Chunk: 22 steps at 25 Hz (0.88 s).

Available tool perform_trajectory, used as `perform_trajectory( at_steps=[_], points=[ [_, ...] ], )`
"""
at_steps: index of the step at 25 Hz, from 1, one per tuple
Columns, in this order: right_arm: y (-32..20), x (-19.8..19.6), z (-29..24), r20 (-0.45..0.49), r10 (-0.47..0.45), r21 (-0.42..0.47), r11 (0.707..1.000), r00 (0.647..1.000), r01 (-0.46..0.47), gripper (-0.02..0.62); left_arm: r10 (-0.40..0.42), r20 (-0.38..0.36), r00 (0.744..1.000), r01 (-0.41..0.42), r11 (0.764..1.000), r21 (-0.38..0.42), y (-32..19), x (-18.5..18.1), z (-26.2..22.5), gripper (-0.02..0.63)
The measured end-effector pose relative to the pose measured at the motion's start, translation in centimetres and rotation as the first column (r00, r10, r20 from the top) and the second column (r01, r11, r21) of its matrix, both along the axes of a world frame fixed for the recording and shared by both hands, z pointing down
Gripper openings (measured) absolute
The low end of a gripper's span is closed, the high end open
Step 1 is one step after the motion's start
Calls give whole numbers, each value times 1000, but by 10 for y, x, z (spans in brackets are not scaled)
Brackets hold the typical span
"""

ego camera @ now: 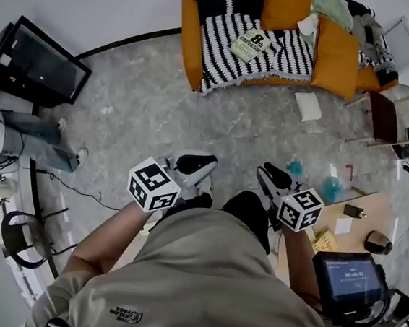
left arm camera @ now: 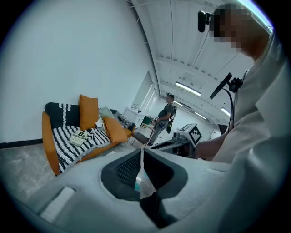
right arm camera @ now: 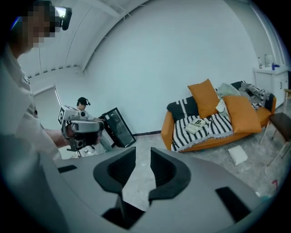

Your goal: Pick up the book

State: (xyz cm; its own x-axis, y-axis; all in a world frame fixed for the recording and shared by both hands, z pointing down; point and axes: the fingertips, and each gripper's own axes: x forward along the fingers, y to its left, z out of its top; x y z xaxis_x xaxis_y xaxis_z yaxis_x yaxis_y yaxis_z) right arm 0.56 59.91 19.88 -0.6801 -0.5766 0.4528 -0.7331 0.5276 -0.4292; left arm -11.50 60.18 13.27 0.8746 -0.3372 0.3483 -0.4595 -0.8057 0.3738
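At the far left a black screen [ego camera: 41, 62] leans against the wall, with another person's legs [ego camera: 43, 141] stretched on the floor just below it. The left tool [ego camera: 193, 164] is held low in front of the wearer, its jaws pressed together to a hairline slit with nothing between them. Grey speckled floor [ego camera: 195, 115] lies between both tools and the orange sofa [ego camera: 192, 42], well apart from them. The book [ego camera: 250, 44] lies flat, cover up, on the black-and-white striped blanket [ego camera: 222, 34] over the sofa seat, just below an orange cushion [ego camera: 285, 4]. In the head view its long axis runs diagonally, lower left to upper right. Its cover is pale with a large dark "8" and dark lettering. The right tool [ego camera: 274, 177] has its jaws apart and empty. A white pad [ego camera: 308, 106] lies on the floor before the sofa, and a chair [ego camera: 384, 116] stands further right.
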Motion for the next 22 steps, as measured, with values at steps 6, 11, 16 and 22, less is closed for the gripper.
perform_trajectory(
  at_steps=[6,11,16,22],
  points=[
    [-67,-14,22,71,25,-69,997,997,-20,109,-54,-18,998,54,998,-13,-49,-22,11,9],
    [-145,-15,53,207,57,-173,985,977,-21,120,-88,7,996,89,996,-26,-105,-26,18,23],
    [-235,-15,93,252,101,-238,970,962,-40,129,-126,50,991,129,990,-63,-171,-33,30,41],
    [-346,-7,164,314,126,-336,942,941,-14,151,-111,119,987,126,983,-130,-268,0,56,43]
  ],
)
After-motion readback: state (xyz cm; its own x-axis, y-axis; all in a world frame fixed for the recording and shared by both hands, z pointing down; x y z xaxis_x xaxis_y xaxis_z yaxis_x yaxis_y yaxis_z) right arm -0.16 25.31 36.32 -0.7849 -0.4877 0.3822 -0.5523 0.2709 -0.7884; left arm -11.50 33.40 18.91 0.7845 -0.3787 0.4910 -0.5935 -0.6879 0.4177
